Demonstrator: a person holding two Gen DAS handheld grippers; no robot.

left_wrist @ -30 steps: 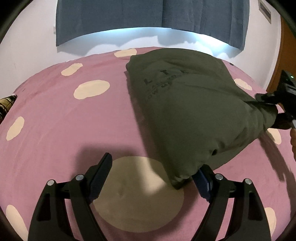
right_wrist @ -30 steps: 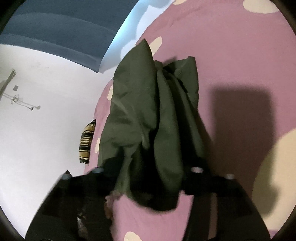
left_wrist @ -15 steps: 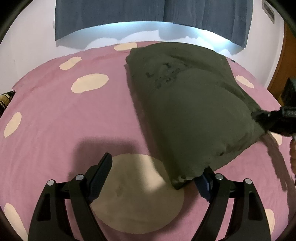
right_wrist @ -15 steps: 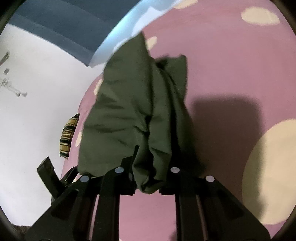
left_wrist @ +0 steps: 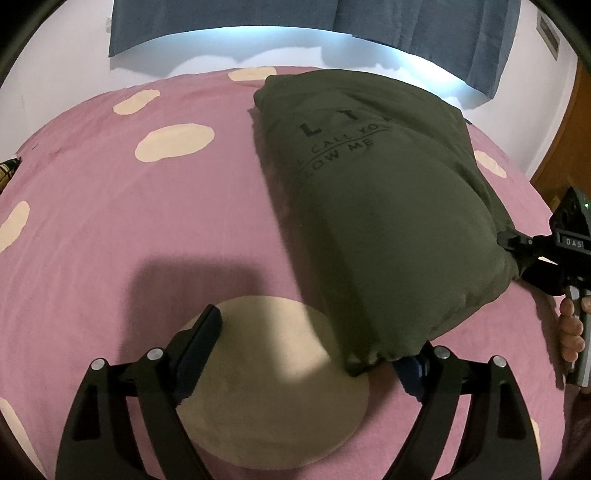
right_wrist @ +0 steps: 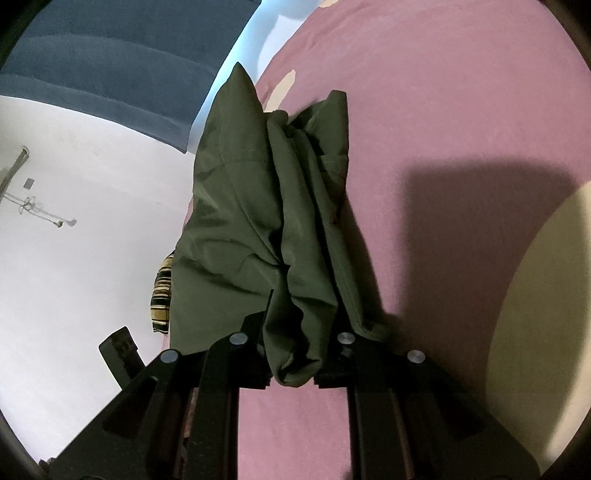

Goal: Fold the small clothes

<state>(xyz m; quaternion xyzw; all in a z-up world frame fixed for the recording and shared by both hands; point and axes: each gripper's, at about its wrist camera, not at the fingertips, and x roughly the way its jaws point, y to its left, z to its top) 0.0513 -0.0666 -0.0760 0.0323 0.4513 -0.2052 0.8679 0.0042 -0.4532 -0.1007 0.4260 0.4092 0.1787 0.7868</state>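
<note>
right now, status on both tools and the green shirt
Right tool has just closed, shut on bunched edge of green shirt. Left tool open, shirt corner by one finger, ungripped. Shirt half-lifted off pink bedspread. Nothing in the way.

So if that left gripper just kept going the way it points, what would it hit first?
Most likely the pink bedspread, on the cream spot between its open jaws. The left gripper tilts down at the bed. The green shirt sits just off to its right, though depth is hard to judge.

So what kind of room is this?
Probably a bedroom. There's a wide pink bedsheet with cream spots, blue curtains on the wall behind it, and a green shirt being folded on top.
</note>
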